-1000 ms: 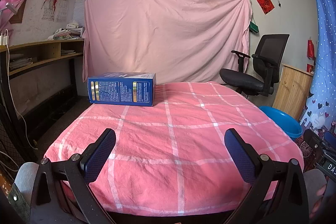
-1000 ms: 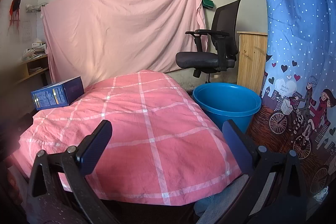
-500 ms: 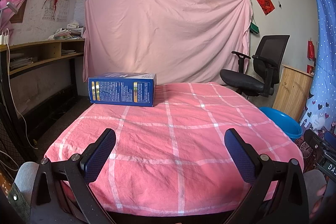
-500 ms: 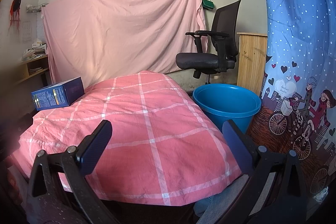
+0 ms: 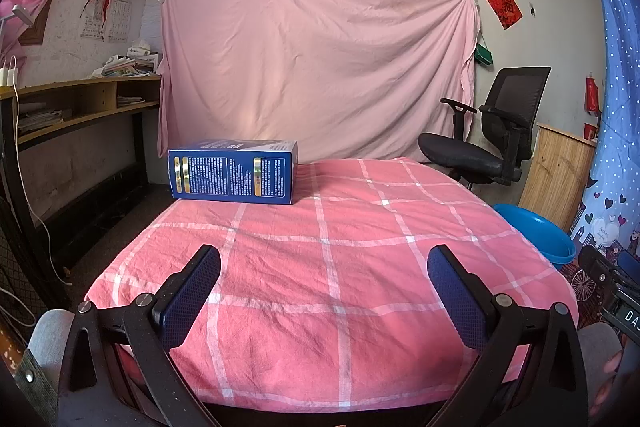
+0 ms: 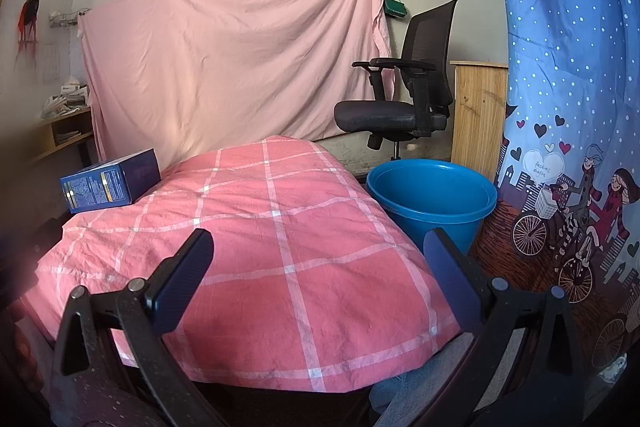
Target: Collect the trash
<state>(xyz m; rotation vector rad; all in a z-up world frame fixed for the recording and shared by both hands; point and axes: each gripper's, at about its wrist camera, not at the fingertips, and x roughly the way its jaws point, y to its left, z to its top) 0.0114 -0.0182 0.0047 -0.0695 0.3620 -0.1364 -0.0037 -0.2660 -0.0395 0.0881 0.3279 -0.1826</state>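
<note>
A blue carton (image 5: 233, 177) lies on its side at the far left corner of a table covered with a pink checked cloth (image 5: 340, 267). The right wrist view shows the same carton (image 6: 110, 181) at the left. A blue plastic bucket (image 6: 432, 201) stands on the floor at the table's right side, its rim (image 5: 534, 233) also showing in the left wrist view. My left gripper (image 5: 324, 269) hovers open over the near part of the cloth, well short of the carton. Nothing sits between the wide-apart fingers of my open right gripper (image 6: 318, 255) at the table's near right edge.
A black office chair (image 6: 404, 107) stands behind the bucket, beside a wooden cabinet (image 6: 478, 115). A pink sheet (image 5: 316, 75) hangs on the back wall. Wooden shelves (image 5: 80, 107) with papers run along the left. A blue patterned curtain (image 6: 568, 107) hangs at the right.
</note>
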